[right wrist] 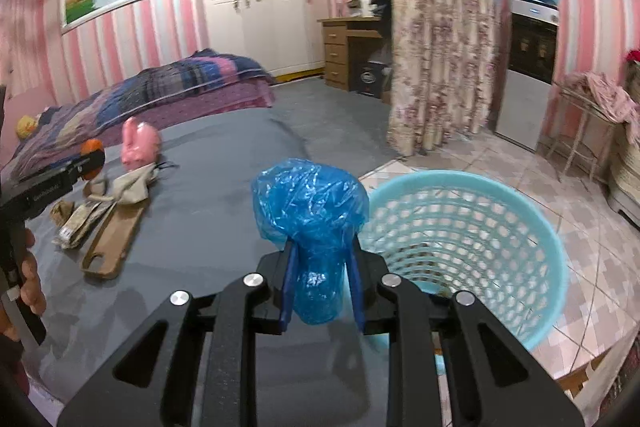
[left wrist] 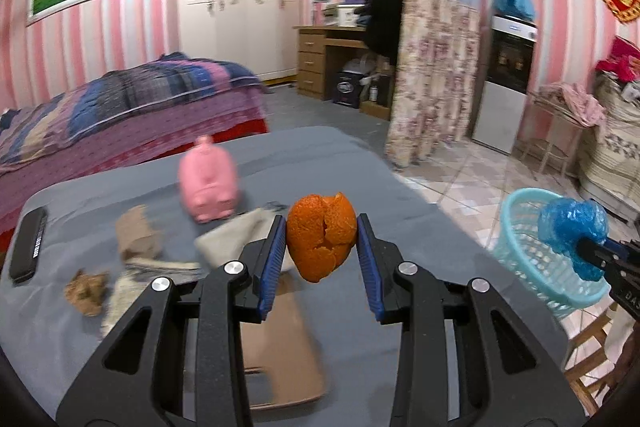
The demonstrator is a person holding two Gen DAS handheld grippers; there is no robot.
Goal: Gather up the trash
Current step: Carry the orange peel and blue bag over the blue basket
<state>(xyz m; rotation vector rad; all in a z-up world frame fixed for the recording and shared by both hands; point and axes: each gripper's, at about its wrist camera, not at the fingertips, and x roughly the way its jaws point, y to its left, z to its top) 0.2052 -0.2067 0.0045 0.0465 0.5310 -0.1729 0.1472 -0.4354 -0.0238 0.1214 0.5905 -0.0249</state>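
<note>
The left gripper (left wrist: 322, 239) is clamping a piece of orange citrus peel (left wrist: 321, 235) between its blue pads, holding it above the grey-covered desk (left wrist: 360, 307). The right gripper (right wrist: 322, 283) is squeezing a crumpled blue plastic bag (right wrist: 310, 211), which is bulging out above the fingers, just beside the rim of the light-blue perforated plastic basket (right wrist: 472, 227) standing off the desk's right edge. On the desk, to the left, a pink pig-shaped figure (left wrist: 210, 183), beige crumpled cloth (left wrist: 236, 239), a brown paper scrap (left wrist: 86, 291), a flat brown phone case (right wrist: 114, 241) and a black rectangular bar (left wrist: 29, 245) are lying. Nothing is sitting between the bag and the basket.
</note>
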